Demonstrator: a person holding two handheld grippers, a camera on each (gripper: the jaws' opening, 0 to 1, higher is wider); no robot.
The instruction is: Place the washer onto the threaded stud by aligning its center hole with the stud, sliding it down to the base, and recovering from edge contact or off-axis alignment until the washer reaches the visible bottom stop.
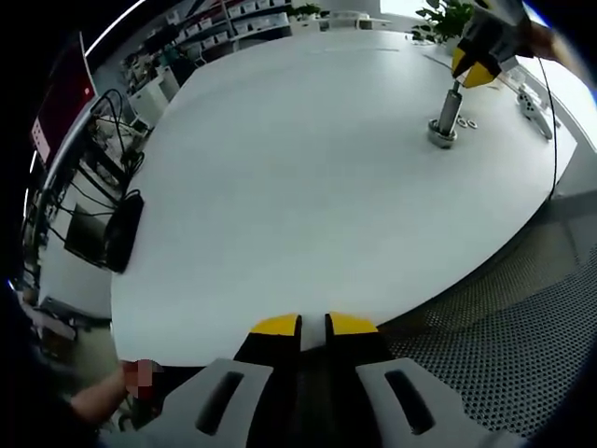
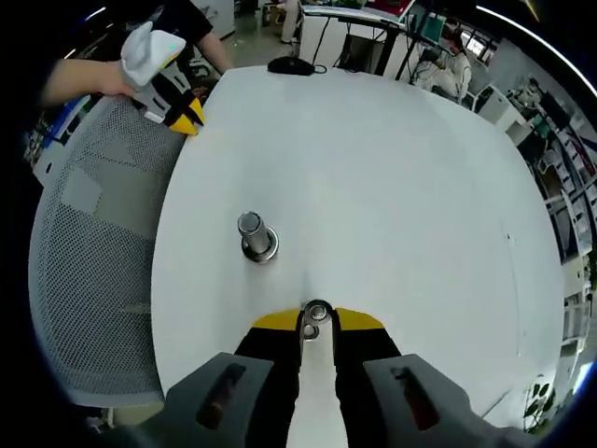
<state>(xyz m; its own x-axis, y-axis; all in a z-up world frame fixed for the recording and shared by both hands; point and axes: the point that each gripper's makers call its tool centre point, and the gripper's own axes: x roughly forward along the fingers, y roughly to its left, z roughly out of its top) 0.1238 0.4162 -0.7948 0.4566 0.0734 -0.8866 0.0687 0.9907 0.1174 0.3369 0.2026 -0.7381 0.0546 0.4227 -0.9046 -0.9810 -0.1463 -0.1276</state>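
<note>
The threaded stud (image 2: 250, 231) stands upright on its wide metal base on the white table (image 2: 392, 187). It sits a little ahead and to the left of my right gripper (image 2: 317, 322). That gripper is shut on a small metal washer (image 2: 317, 310), held on edge between the yellow tips. In the left gripper view the stud (image 1: 449, 112) is far off at the upper right, and the right gripper (image 1: 478, 67) hangs just above its top. My left gripper (image 1: 313, 325) is at the table's near edge, jaws together with nothing between them. A hand holds the left gripper (image 2: 179, 107) at the table's far left.
Loose washers (image 1: 469, 122) lie on the table just beyond the stud. A black box (image 1: 121, 229) hangs over the table's left edge, and a black mouse-like object (image 2: 291, 65) lies at the far edge. A grey mesh chair (image 2: 93, 243) stands beside the table.
</note>
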